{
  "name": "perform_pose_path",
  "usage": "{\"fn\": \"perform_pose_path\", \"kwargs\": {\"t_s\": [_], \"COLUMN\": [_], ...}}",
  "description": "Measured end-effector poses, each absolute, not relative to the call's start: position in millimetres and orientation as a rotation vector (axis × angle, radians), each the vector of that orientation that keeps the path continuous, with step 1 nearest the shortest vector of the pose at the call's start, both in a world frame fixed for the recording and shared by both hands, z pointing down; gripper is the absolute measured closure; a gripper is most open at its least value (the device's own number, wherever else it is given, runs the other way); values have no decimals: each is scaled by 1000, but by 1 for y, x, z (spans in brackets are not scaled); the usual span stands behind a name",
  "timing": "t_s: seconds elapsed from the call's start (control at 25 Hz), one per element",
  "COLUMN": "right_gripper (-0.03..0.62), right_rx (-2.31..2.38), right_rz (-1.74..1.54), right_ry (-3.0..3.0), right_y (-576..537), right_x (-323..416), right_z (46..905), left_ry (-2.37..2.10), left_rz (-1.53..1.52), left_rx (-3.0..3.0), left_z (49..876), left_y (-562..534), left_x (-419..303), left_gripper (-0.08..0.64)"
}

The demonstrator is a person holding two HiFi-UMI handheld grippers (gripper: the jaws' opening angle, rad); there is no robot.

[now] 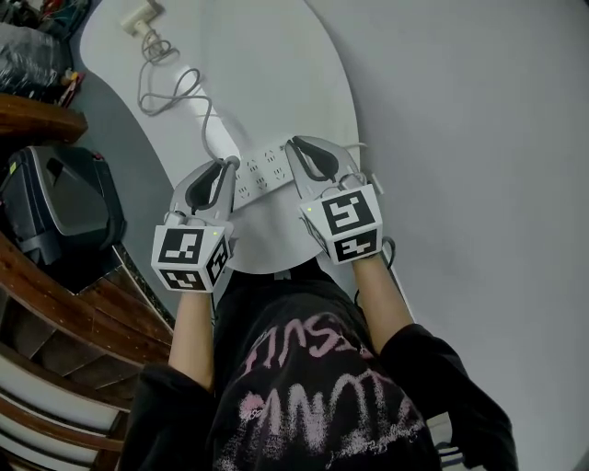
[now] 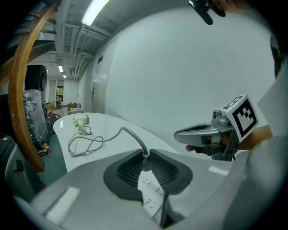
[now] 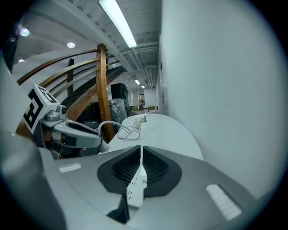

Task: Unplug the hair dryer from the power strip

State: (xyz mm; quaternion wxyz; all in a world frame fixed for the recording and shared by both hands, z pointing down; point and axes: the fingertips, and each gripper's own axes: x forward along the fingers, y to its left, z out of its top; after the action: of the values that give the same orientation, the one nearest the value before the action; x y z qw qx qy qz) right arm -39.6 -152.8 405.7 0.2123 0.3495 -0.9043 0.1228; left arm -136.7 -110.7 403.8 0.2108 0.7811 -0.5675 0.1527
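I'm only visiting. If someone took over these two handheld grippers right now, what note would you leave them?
Left gripper: jaws shut on the power strip at its cable end.
Right gripper: jaws shut on the strip's other end.
The strip is held over the white table; its cable runs to a plug at the far end.
Done: unclear. No hair dryer is in view.
Left: find the dryer's plug and confirm it is out.

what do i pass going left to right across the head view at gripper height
black case → left gripper → white power strip → right gripper
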Motion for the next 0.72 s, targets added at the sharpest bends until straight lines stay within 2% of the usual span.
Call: {"fn": "perform_pose_path", "kwargs": {"t_s": [0.16,0.72], "right_gripper": [566,566], "right_rx": [984,1044], "right_rz": [330,273], "right_ry": [-2548,-2597], "right_y": [-153,-149], "right_x": [-42,-43], "right_z": [391,355], "left_ry": [-1601,-1707], "left_rz": [400,308], "left_rx": [2170,2200], "left_z": [395,356], "left_y": [-109,-105], "left_x": [-140,-149], "left_gripper": [508,506]}}
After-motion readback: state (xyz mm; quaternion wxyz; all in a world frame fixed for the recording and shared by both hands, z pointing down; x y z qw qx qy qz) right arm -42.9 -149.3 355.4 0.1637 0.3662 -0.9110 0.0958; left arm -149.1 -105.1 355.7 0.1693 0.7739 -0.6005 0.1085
